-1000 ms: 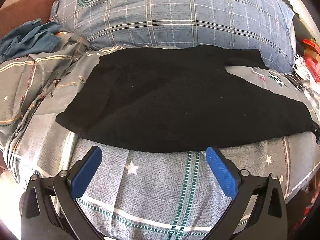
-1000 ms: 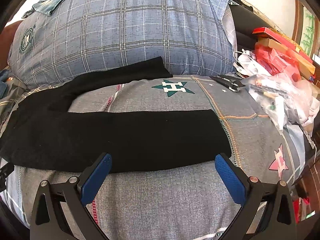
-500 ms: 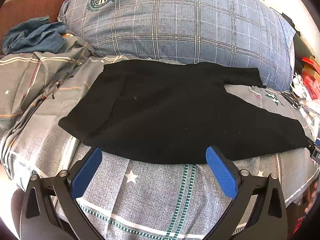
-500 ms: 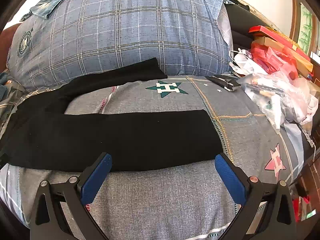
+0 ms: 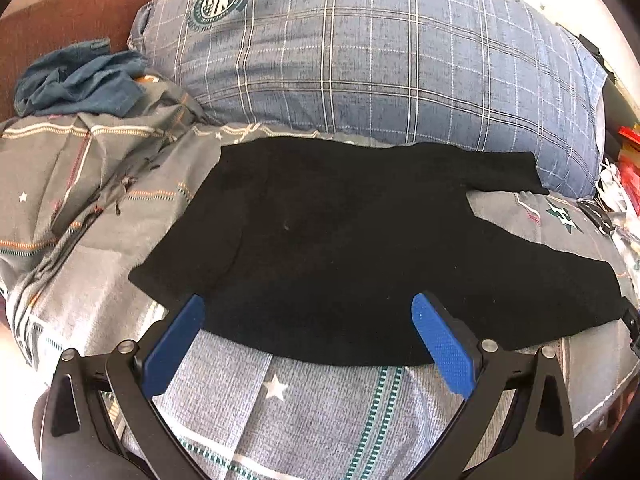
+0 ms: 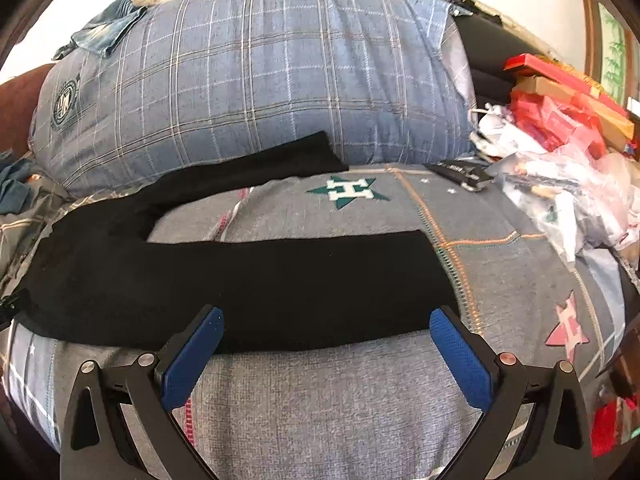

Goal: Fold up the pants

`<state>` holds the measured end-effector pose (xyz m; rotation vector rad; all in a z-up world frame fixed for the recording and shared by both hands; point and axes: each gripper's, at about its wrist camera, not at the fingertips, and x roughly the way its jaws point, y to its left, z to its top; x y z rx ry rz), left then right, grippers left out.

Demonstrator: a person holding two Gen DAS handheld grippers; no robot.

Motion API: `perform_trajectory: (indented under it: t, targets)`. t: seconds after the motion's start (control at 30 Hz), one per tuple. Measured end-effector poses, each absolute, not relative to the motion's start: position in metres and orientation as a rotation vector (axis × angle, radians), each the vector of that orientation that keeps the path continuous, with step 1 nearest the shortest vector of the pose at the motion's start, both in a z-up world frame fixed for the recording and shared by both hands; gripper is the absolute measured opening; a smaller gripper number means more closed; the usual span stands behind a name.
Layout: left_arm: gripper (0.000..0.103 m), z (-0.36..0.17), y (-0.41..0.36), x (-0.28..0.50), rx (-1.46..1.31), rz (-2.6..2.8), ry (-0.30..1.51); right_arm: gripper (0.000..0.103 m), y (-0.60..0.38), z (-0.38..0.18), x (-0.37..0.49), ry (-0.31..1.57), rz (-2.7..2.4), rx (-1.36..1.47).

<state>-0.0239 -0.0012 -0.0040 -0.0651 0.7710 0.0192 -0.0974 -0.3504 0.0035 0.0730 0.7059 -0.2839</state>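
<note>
Black pants (image 5: 352, 240) lie spread flat on a grey patterned bedspread (image 5: 320, 408), waist end at the left and two legs running right. In the right wrist view the near leg (image 6: 256, 284) stretches across, and the far leg (image 6: 256, 168) angles back against the pillow. My left gripper (image 5: 306, 308) is open, its blue fingertips over the near edge of the waist part. My right gripper (image 6: 326, 318) is open too, its fingertips at the near leg's front edge. Neither holds any cloth.
A large blue plaid pillow (image 5: 360, 60) lies behind the pants. Crumpled blue clothing (image 5: 80, 80) sits at back left. Plastic bags (image 6: 568, 196), red boxes (image 6: 560, 104) and a black remote-like object (image 6: 460, 172) crowd the right side.
Both grippers have moved forward toward the pants; their fingertips now overlap the garment's near edge. Both stay open and the pants have not shifted.
</note>
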Motion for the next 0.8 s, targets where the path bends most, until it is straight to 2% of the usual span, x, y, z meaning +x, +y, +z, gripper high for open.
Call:
perform_trajectory:
  t: [0.2,0.5,0.8]
  targets:
    - [0.103,-0.004,-0.004,-0.022,-0.06,0.005,0.767,0.103,-0.344,0.008,-0.099,0.67,-0.385,-0.011]
    - [0.103,-0.005,-0.007,-0.02,-0.062,0.003,0.764,0.103,-0.348,-0.006,-0.092,0.758,-0.288,0.101]
    - [0.103,-0.004,-0.01,-0.02,-0.065,-0.008,0.766,0.103,-0.348,-0.007,-0.095,0.755,-0.273,0.105]
